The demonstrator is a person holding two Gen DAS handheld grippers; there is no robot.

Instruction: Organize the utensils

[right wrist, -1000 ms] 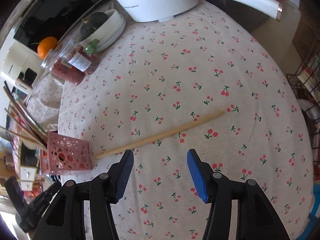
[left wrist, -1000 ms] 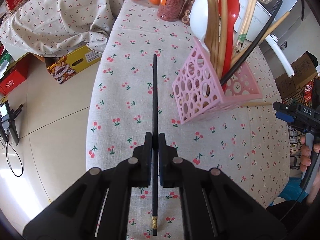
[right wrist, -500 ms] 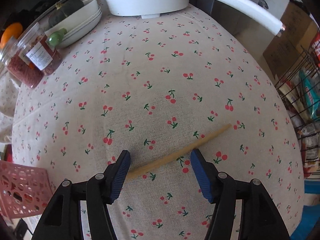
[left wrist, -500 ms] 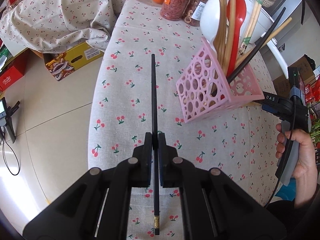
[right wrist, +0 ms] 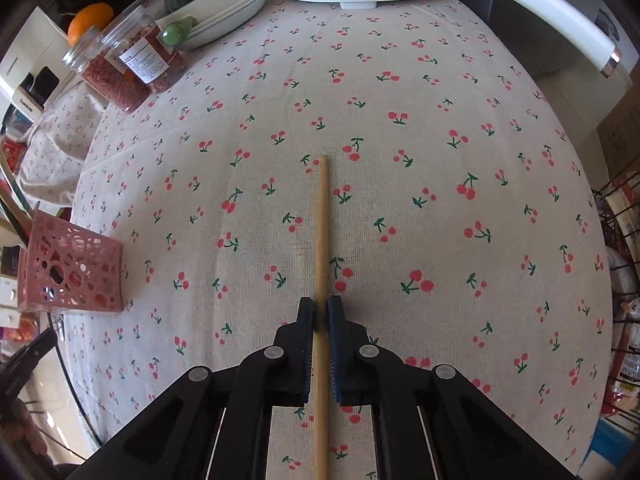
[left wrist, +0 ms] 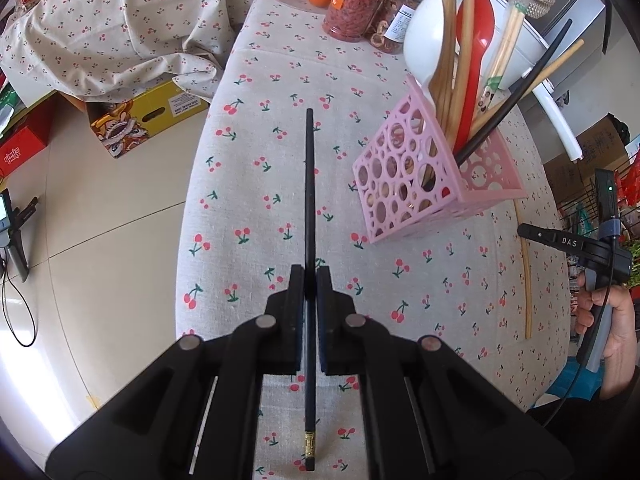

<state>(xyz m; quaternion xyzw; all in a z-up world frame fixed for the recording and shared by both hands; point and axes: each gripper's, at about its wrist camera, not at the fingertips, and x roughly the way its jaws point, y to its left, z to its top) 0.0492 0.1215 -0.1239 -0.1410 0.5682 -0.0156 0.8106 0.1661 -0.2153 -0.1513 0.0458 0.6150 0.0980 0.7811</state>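
The right gripper has just closed on the pale wooden chopstick, which lies on the cherry-print surface right of the pink perforated plastic holder. The left gripper grips a slim black chopstick left of that holder. Best lift the wooden one level, then tip it in.

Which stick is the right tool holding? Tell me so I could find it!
Look at the table with the cherry tablecloth, to the side of the pink holder with round holes. The right tool has just closed on a wooden chopstick. It is plain and pale, unlike the black chopstick pinched in the left tool.
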